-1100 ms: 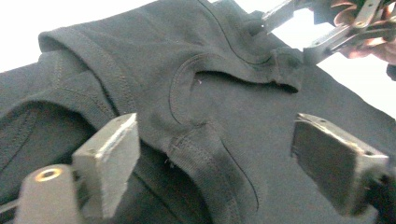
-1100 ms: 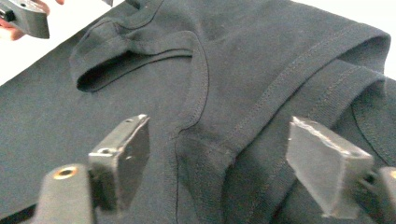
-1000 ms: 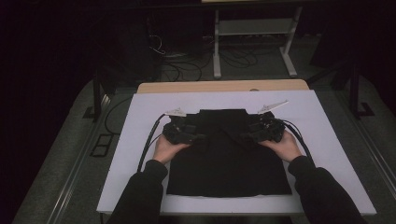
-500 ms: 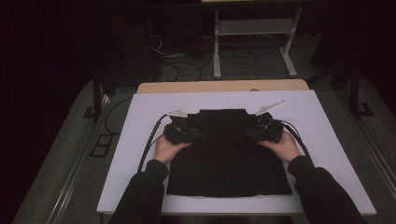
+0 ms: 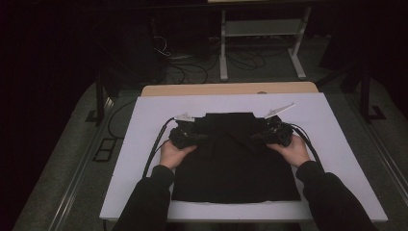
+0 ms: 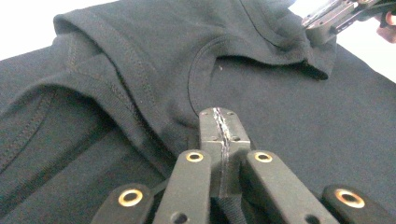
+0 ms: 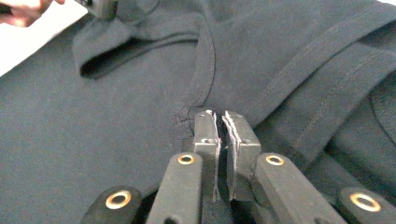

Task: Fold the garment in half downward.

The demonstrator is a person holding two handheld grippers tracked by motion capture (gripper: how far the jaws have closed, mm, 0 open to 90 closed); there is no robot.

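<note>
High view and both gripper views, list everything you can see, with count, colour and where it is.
T-shirt: one, black, partly folded, flat on the middle of the board.
Board: one, white, covering the table.
Table: one, light wood, its far edge showing beyond the board.
Shelf stand: one, pale grey, on the floor behind the table.
Cables: several, dark, on the floor behind.
Left gripper: one, black, jaws just closed, pinching shirt fabric.
Right gripper: one, black, jaws just closed on shirt fabric.
Sleeves: two, dark, at the bottom edge.
</note>
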